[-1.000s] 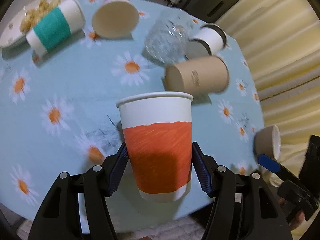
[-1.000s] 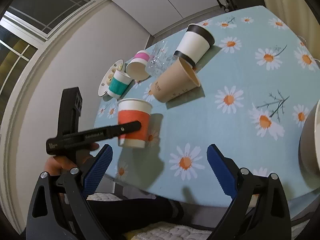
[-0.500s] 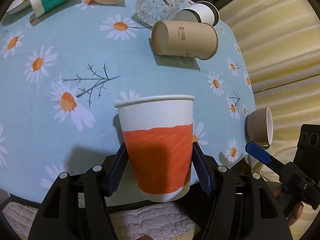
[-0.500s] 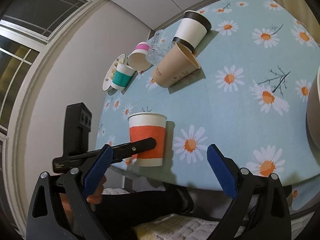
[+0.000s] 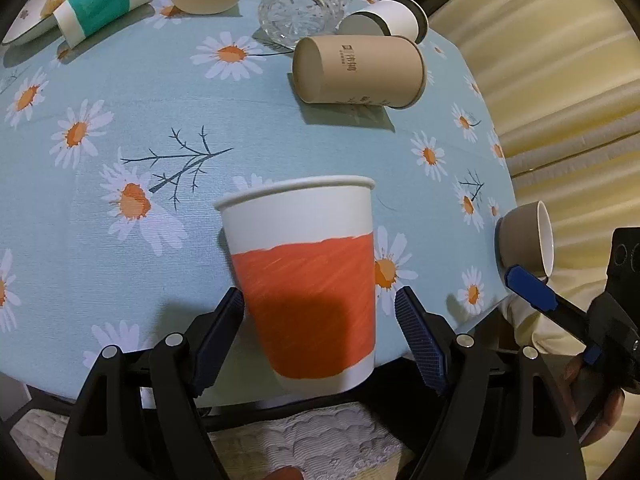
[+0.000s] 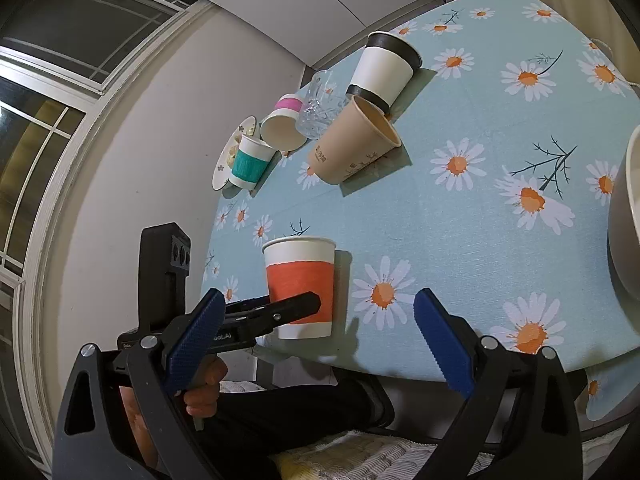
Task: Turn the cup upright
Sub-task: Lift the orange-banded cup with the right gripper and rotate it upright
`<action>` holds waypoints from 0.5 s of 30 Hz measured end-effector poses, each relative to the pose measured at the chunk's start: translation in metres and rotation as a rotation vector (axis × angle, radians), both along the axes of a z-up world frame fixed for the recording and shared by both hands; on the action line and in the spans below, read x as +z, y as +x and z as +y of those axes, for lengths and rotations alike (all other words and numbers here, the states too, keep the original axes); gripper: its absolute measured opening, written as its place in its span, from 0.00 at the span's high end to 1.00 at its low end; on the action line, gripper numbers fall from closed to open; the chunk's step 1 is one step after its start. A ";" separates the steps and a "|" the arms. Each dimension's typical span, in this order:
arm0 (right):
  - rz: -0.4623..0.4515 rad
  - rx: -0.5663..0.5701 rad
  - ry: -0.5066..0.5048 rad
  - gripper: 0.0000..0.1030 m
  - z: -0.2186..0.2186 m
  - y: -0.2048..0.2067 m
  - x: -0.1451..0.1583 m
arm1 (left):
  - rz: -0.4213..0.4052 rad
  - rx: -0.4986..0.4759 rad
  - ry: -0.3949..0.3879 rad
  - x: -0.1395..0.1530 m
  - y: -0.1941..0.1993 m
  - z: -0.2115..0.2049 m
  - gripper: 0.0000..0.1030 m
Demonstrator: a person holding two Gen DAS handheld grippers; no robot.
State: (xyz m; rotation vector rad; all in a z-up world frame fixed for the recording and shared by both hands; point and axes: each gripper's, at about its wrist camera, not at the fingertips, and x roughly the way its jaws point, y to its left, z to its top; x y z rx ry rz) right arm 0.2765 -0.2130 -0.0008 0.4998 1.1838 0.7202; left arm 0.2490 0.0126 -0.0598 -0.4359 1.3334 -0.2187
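A: One cup, the orange cup, was recorded mouth-up near the front edge of the table, on the daisy cloth. Was it still gripped?

B: A gap was noted between the left gripper and the cup wall on the right pad; on the left pad, contact could not be ruled out. The jaws were judged parted around the cup, not clamped on it.

A: Was the base seen on the cloth?

B: From the right wrist view the base was seen level with the cloth and a shadow was cast beside it; it was judged to be resting there.

A: And the right gripper?

B: It was logged with jaws spread wide and nothing between them, hovering off the table edge.

A: Remaining work?

B: For this cup, only withdrawal was judged left. The tan cup, the teal-banded cup and the bowl were noted lying on their sides.
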 end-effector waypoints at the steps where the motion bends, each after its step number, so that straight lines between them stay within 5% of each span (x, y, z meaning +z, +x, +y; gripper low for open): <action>1: 0.000 0.000 -0.002 0.08 0.000 0.000 0.000 | -0.002 0.000 -0.001 0.001 0.000 0.001 0.26; 15: 0.005 0.030 -0.098 0.08 0.025 0.001 -0.011 | -0.072 -0.004 -0.022 0.023 -0.026 0.021 0.26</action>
